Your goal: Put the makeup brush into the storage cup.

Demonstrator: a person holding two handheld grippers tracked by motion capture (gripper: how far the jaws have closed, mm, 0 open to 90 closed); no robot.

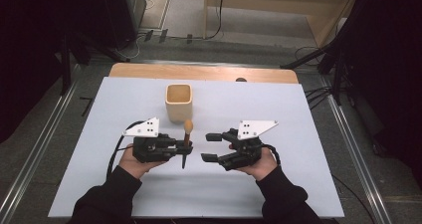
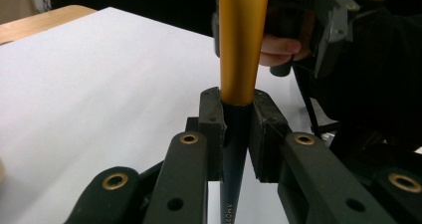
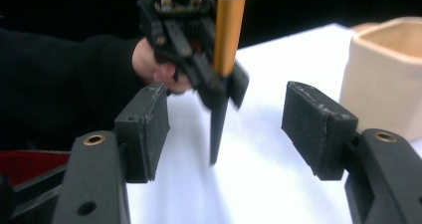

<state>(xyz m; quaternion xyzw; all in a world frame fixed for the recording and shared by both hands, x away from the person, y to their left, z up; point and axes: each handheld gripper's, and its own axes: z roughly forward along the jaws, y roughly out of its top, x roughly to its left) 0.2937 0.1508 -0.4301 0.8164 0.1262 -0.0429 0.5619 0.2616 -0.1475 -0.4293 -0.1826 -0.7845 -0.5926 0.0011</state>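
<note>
A makeup brush [image 1: 187, 140] with a gold ferrule [image 2: 240, 45], black handle [image 3: 217, 129] and pale bristles stands nearly upright, bristles up. My left gripper [image 1: 183, 148] is shut on its black handle just below the ferrule; in the left gripper view the pads [image 2: 213, 129] press it from both sides. The handle tip hangs just above the white mat [image 1: 278, 184]. My right gripper [image 1: 211, 147] is open with nothing between its jaws, a short way right of the brush and facing it. A beige square cup [image 1: 178, 102] stands upright behind the brush.
The white mat covers a wooden table [image 1: 199, 72]. In the right gripper view the cup [image 3: 385, 77] is at the right, beyond the right jaw. Metal rails [image 1: 348, 134] and dark stands flank the table.
</note>
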